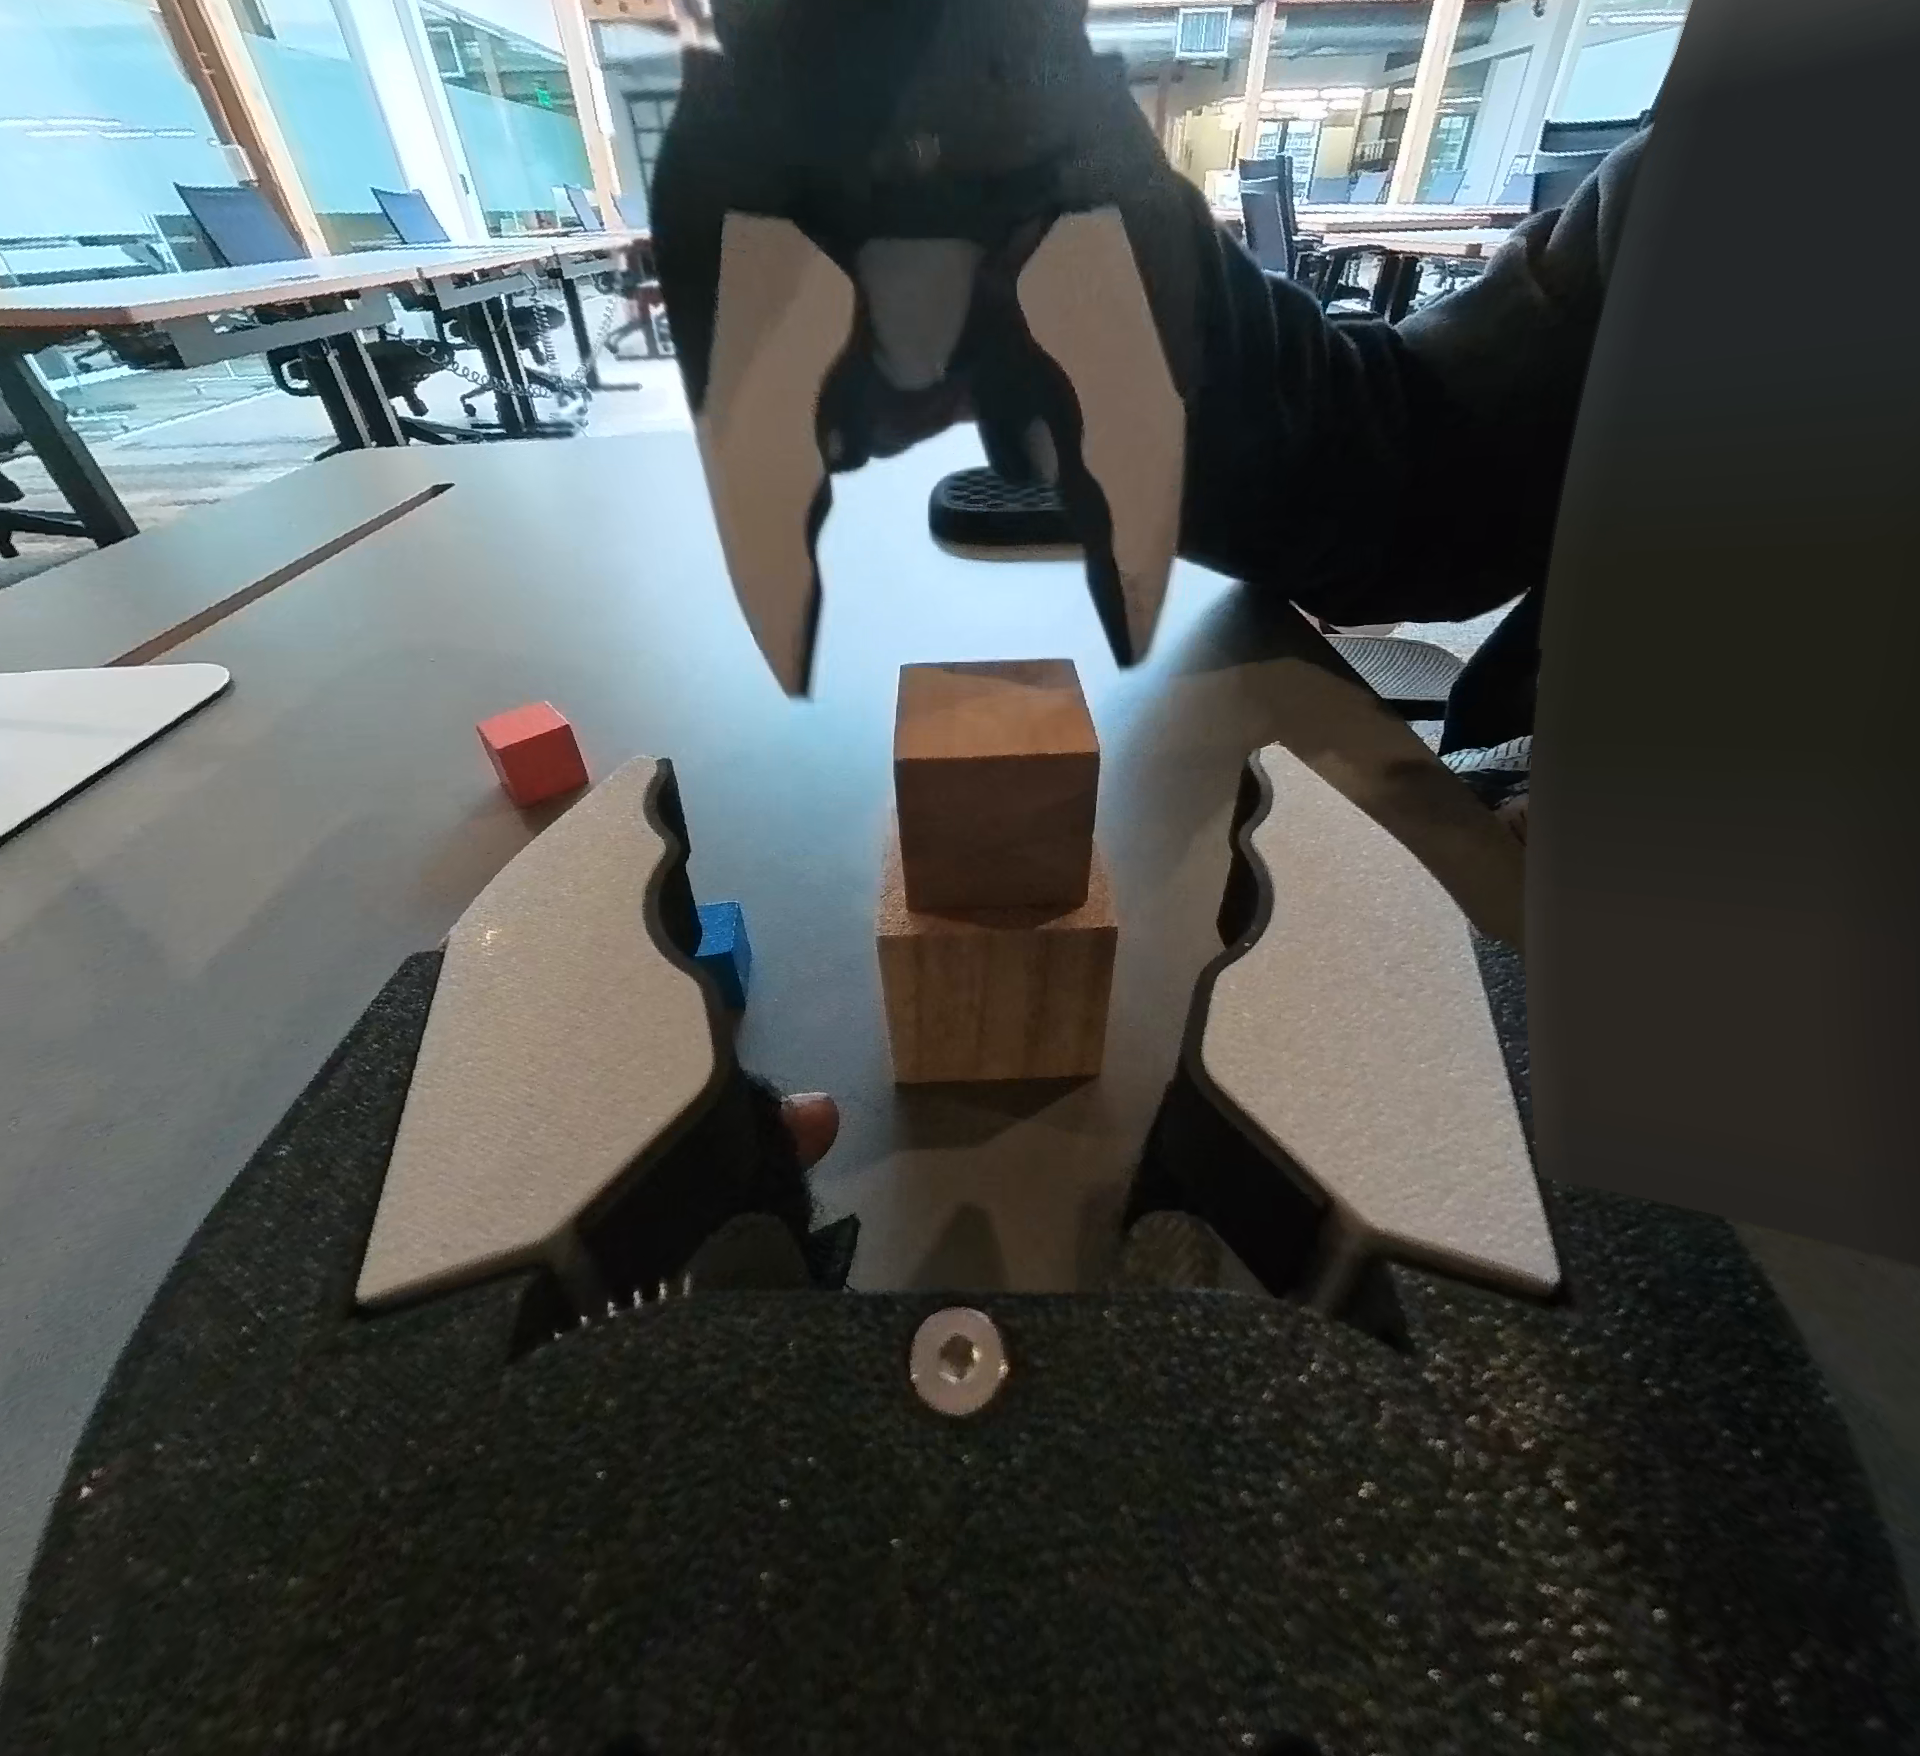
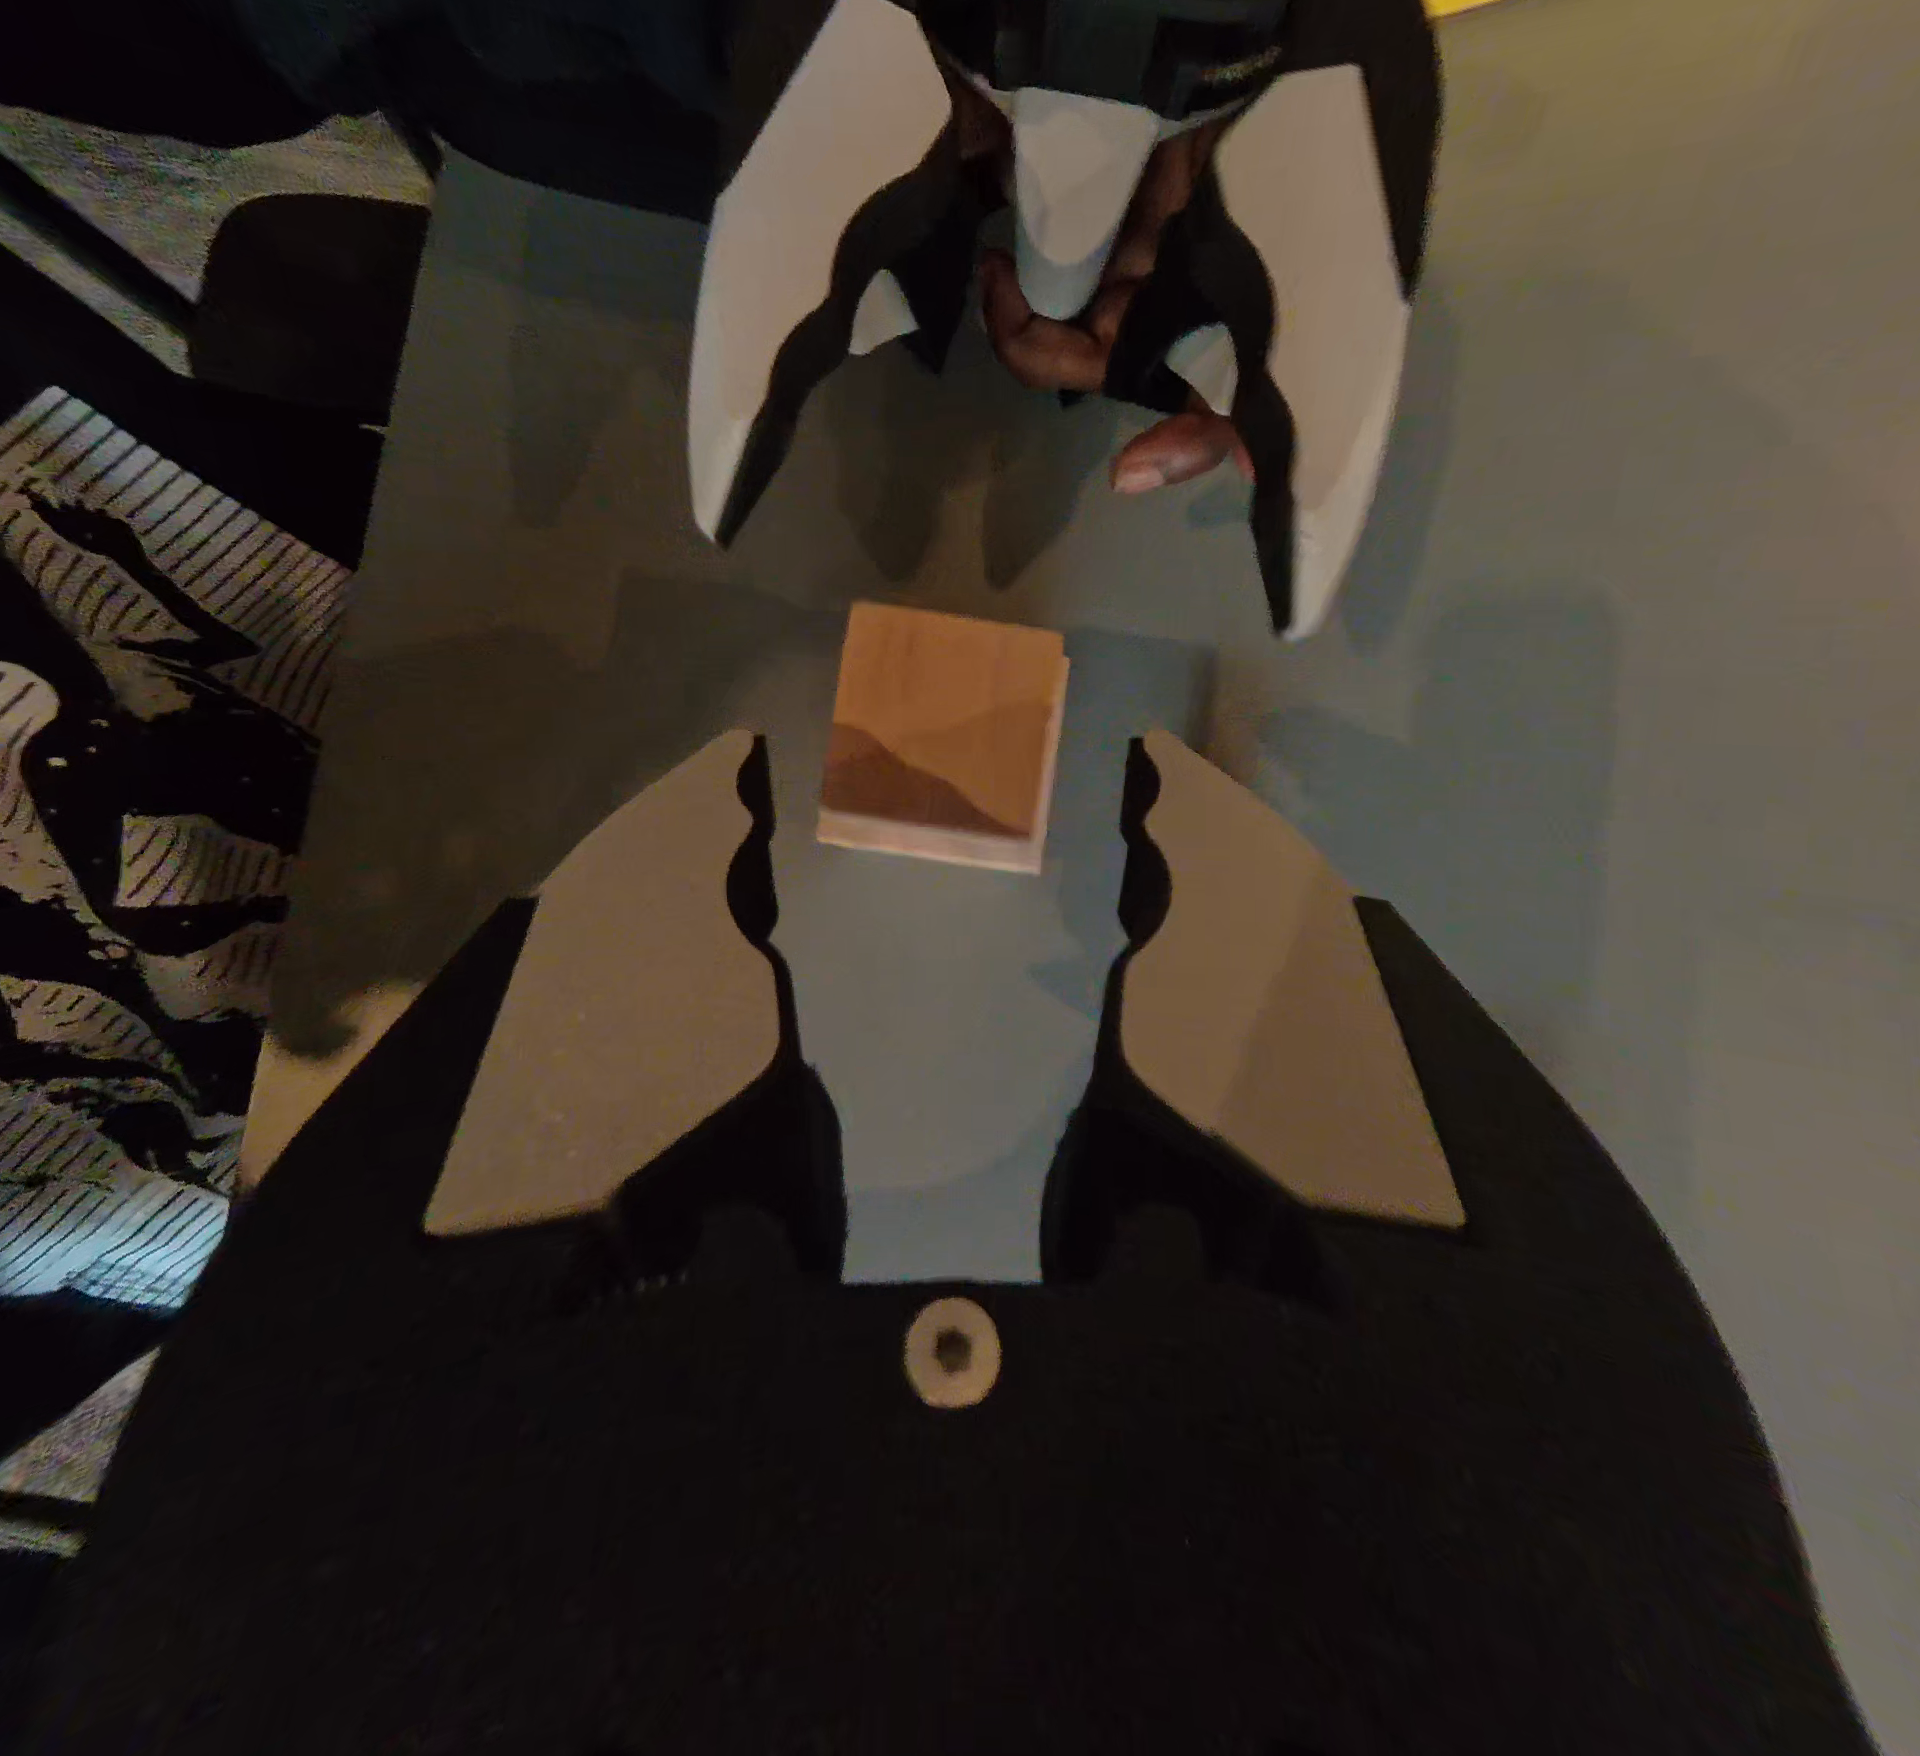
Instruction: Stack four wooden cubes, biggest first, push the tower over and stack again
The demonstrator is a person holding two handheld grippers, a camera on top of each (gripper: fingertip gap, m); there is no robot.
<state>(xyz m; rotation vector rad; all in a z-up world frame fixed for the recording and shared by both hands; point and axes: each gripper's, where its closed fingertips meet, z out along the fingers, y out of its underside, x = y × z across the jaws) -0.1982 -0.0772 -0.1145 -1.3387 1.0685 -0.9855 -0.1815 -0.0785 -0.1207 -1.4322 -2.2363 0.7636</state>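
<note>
A dark wooden cube [image 1: 995,787] sits on a larger light wooden cube [image 1: 995,1000] on the dark table [image 1: 416,875]. A small red cube [image 1: 528,750] lies to the left. A small blue cube [image 1: 727,953] is partly hidden behind my left finger. My left gripper [image 1: 961,771] is open and empty, level with the stack, with a finger on each side of it. My right gripper [image 1: 961,672] hangs open and empty just above the dark cube, pointing down. In the right wrist view my right gripper [image 2: 948,740] looks down on the dark cube [image 2: 935,719], with the light cube's edge [image 2: 925,856] below it and the left gripper [image 2: 1006,582] beyond.
A white pad [image 1: 94,740] lies at the table's left edge. A black round honeycomb object [image 1: 997,511] sits behind the stack. A person's dark sleeve [image 1: 1351,418] reaches in from the right. A patterned cloth [image 2: 104,771] shows past the table edge.
</note>
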